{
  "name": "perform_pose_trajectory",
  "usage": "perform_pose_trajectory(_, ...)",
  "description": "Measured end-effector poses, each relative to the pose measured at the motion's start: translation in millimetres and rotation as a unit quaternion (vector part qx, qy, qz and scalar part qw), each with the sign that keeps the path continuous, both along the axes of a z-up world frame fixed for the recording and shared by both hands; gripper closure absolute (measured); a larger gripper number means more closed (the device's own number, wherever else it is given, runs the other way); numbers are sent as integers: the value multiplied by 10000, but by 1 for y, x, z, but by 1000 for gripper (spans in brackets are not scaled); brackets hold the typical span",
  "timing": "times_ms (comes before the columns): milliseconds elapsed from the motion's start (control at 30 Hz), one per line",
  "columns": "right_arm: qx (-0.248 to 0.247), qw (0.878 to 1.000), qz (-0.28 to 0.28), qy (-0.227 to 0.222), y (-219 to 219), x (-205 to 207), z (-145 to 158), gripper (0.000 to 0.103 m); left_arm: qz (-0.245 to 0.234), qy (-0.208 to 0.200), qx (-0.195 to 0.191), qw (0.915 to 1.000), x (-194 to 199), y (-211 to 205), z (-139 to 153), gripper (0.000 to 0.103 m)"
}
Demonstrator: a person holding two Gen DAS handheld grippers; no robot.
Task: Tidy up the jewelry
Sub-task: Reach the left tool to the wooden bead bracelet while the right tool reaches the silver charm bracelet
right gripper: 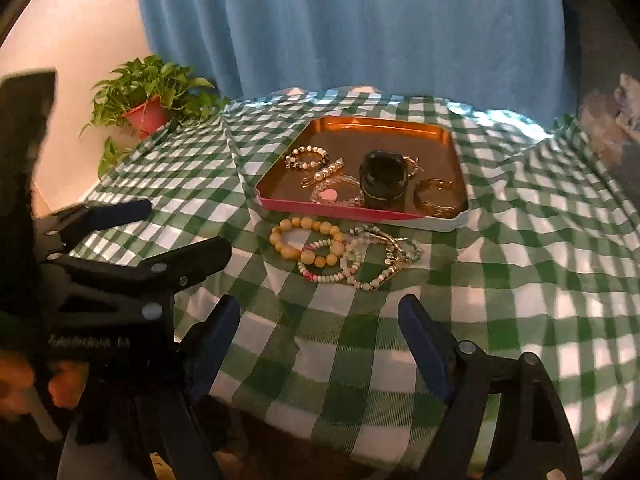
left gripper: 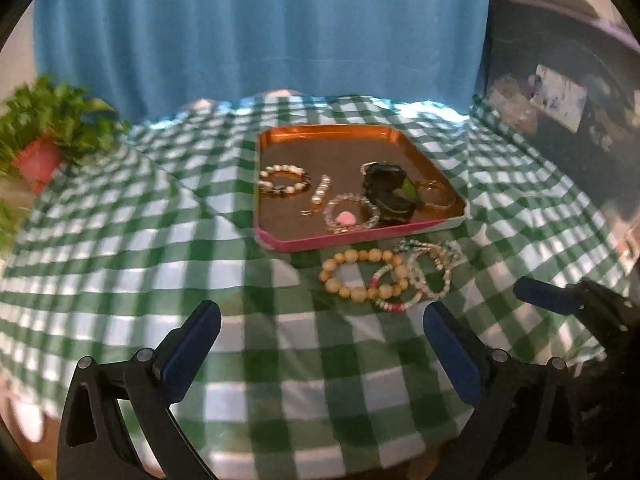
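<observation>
A copper tray (left gripper: 280, 136) (right gripper: 456, 136) with a pink front wall sits on the green checked cloth. It holds a pearl bracelet (left gripper: 284, 180) (right gripper: 306, 158), a clear bead bracelet (left gripper: 352, 213) (right gripper: 338, 192), a black jewelry box (left gripper: 386, 192) (right gripper: 382, 184) and a gold bangle (left gripper: 436, 196) (right gripper: 436, 196). In front of the tray lie a wooden bead bracelet (left gripper: 362, 274) (right gripper: 308, 242) and tangled thin bracelets (left gripper: 424, 272) (right gripper: 376, 260). My left gripper (left gripper: 320, 336) is open and empty, short of the bracelets. My right gripper (right gripper: 320, 328) is open and empty; it also shows in the left wrist view (left gripper: 560, 300).
A potted plant (left gripper: 44, 140) (right gripper: 148, 100) stands at the table's back left corner. A blue curtain (left gripper: 260, 28) (right gripper: 352, 24) hangs behind the table. The cloth (left gripper: 120, 240) (right gripper: 540, 240) drapes over the table's edges. Dark furniture (left gripper: 560, 100) stands to the right.
</observation>
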State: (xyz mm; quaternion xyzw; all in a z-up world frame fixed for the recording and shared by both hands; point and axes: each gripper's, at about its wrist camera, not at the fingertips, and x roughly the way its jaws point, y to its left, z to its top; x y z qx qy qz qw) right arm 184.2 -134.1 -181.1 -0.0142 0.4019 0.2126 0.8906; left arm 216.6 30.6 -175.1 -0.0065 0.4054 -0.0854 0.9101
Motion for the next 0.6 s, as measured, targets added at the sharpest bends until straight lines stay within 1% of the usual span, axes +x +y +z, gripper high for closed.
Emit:
perform_pose_trajectory(67, 81, 10000, -37, -29, -5, 8, -3, 27, -29, 18, -96, 9999, 10, 3, -5, 2)
perform_pose_trajectory(100, 84, 10000, -14, -45, -9, 17, -7, 31, -72, 39, -99, 9999, 16, 4, -9, 3)
perform_pose_trajectory(133, 84, 10000, -14, -45, -9, 17, -7, 36, -97, 42, -81, 9999, 22, 4, -12, 4)
perform_pose_trajectory(167, 70, 9999, 54, -68, -10, 22, -10, 39, -144, 60, -100, 9998, 30, 5, -17, 6)
perform_pose_trajectory(233, 11, 9997, 130, -202, -12, 30, -14, 63, -202, 113, -128, 9996, 41, 6, -24, 16)
perform_pose_trajectory(267, -26, 9995, 144, -265, -13, 35, -16, 68, -203, 142, -112, 9996, 45, 6, -29, 27)
perform_pose_trajectory(300, -35, 9994, 138, -307, -15, 40, -19, 76, -214, 197, -101, 9995, 50, 6, -34, 35)
perform_pose_trajectory(333, -20, 9994, 110, -324, -18, 46, -21, 81, -228, 285, -146, 9992, 53, 7, -40, 37)
perform_pose_trajectory(400, -27, 9996, -61, -289, -25, 57, -27, 84, -299, 418, -283, 9983, 56, 7, -48, 44)
perform_pose_trajectory(433, 0, 9996, -151, -237, -29, 62, -30, 88, -343, 473, -310, 9978, 58, 5, -50, 45)
perform_pose_trajectory(500, 20, 9996, -233, -138, -34, 69, -36, 90, -471, 493, -342, 9971, 60, 0, -50, 47)
perform_pose_trajectory(600, 28, 9997, -222, -59, -37, 77, -41, 90, -522, 544, -286, 9967, 65, -6, -53, 48)
